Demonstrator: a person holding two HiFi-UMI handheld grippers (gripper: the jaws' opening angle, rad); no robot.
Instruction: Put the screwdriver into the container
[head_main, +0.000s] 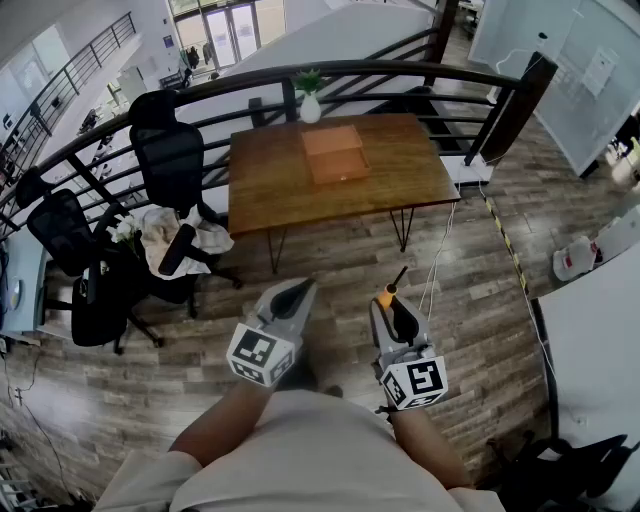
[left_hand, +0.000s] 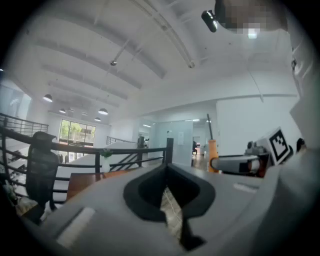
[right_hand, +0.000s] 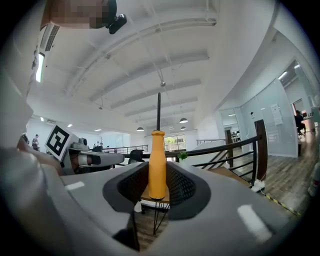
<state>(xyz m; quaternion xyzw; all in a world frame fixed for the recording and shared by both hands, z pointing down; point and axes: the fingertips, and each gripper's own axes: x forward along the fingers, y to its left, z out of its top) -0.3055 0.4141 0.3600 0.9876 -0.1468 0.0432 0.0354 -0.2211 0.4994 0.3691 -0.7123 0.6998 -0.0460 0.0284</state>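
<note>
**Counter** (head_main: 270, 190): wooden. It bears the container (head_main: 335, 153), a shallow open tray at mid-top, probably set there for an easy drop.

**Right claw** (right_hand: 159, 190): well short of the counter's near edge. It is clamped on the screwdriver (right_hand: 158, 155) by the orange handle, with the shaft upright, likely for carrying.

**Left claw** (left_hand: 167, 195): alongside, closed and empty.

**Surroundings:**
- Railing (head_main: 400, 70), behind the counter.
- Chairs (head_main: 172, 150), to the counter's left.
- Plant (head_main: 311, 100), at the counter's far edge.
- Open floor lies before the counter, with no obstacle on the way.

Left tongs (head_main: 298, 290) closed, right tongs (head_main: 393, 303) full
</note>
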